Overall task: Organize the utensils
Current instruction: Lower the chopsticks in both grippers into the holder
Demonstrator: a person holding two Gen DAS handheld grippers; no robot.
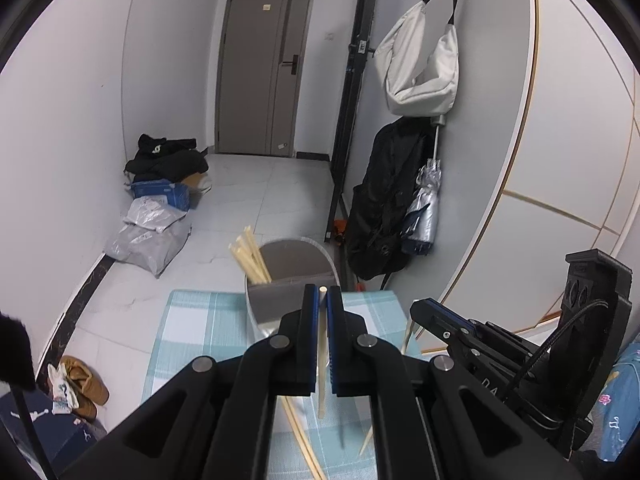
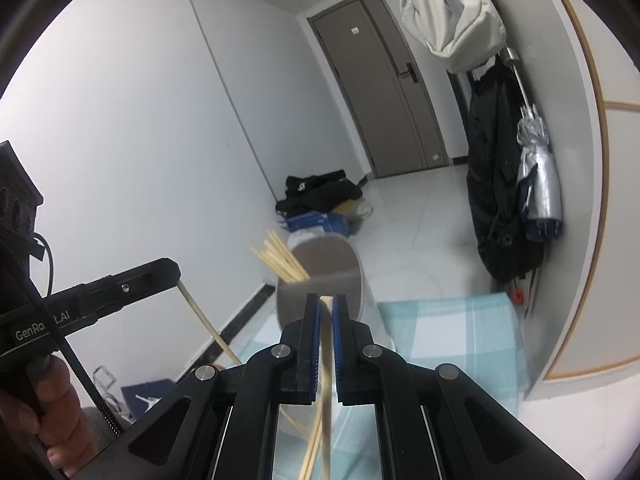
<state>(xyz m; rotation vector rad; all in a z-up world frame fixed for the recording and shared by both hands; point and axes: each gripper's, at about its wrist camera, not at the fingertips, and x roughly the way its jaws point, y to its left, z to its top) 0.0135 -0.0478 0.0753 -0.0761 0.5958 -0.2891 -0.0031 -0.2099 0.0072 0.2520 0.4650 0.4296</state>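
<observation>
A grey oval utensil holder [image 1: 296, 276] stands at the far edge of the checked cloth [image 1: 192, 332], with several bamboo chopsticks [image 1: 250, 258] leaning in its left side. My left gripper [image 1: 322, 296] is shut on one chopstick [image 1: 321, 368], held just in front of the holder. My right gripper [image 2: 326, 304] is shut on another chopstick [image 2: 327, 392], also just before the holder [image 2: 324, 276]. The right gripper shows in the left wrist view [image 1: 460, 328]; the left one shows in the right wrist view [image 2: 120, 288] with its chopstick [image 2: 206, 322]. Loose chopsticks [image 1: 300, 432] lie on the cloth.
The cloth-covered table [image 2: 460, 344] stands in a hallway. A black coat [image 1: 384, 200], an umbrella [image 1: 426, 204] and a white bag [image 1: 420, 64] hang on the wall to the right. Bags and a box [image 1: 160, 196] lie on the floor at left, shoes [image 1: 80, 384] nearer.
</observation>
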